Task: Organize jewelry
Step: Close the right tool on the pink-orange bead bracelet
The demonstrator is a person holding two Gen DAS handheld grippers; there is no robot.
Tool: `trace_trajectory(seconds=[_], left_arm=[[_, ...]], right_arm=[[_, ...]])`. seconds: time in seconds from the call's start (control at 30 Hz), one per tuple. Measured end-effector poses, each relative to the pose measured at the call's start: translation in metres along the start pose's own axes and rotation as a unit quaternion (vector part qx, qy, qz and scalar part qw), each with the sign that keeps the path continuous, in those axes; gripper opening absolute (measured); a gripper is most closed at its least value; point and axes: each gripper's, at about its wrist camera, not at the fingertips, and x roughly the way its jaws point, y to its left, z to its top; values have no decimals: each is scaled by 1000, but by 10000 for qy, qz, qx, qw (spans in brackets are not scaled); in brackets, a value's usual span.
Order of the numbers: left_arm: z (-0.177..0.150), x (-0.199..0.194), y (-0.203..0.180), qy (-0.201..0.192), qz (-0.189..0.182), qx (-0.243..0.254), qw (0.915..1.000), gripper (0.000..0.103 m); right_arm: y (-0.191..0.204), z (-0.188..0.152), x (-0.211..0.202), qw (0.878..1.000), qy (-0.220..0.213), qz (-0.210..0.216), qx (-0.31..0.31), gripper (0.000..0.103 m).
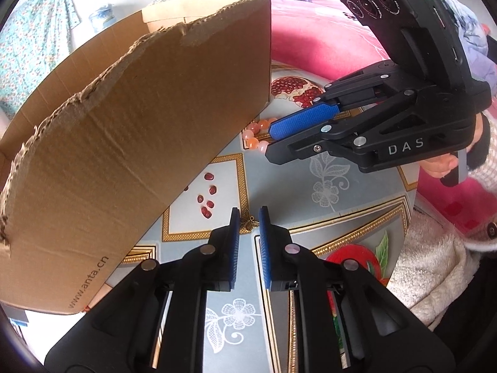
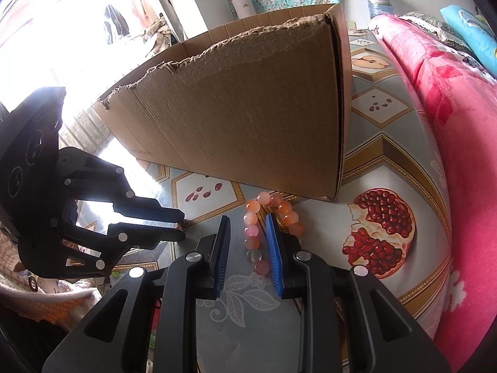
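A small bronze butterfly charm lies on the patterned tablecloth between my left gripper's open fingertips; nothing is held. A bracelet of orange and pink beads lies on the cloth by the cardboard box's corner. My right gripper is open with one side of the bracelet between its blue pads. In the left wrist view the right gripper points at the beads. In the right wrist view the left gripper sits low at the left over the charm, which barely shows.
A tall open cardboard box with a torn rim stands on the table, just behind both grippers; it also shows in the right wrist view. A pink blanket lies along the table's right side.
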Motion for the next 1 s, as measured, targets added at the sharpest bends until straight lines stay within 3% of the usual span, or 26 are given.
trace_trajectory(seconds=[0.2, 0.7, 1.0], left_arm=[[-6, -3, -7, -97, 219, -203, 9995, 11], [-18, -20, 2, -289, 330, -565, 9974, 11], [-25, -22, 11, -374, 342, -814, 9954, 11]], right_arm=[[4, 0, 1, 9999, 4, -90, -88, 24], [5, 3, 3, 9999, 44, -147, -64, 24], [14, 11, 9, 9988, 194, -410, -155, 24]])
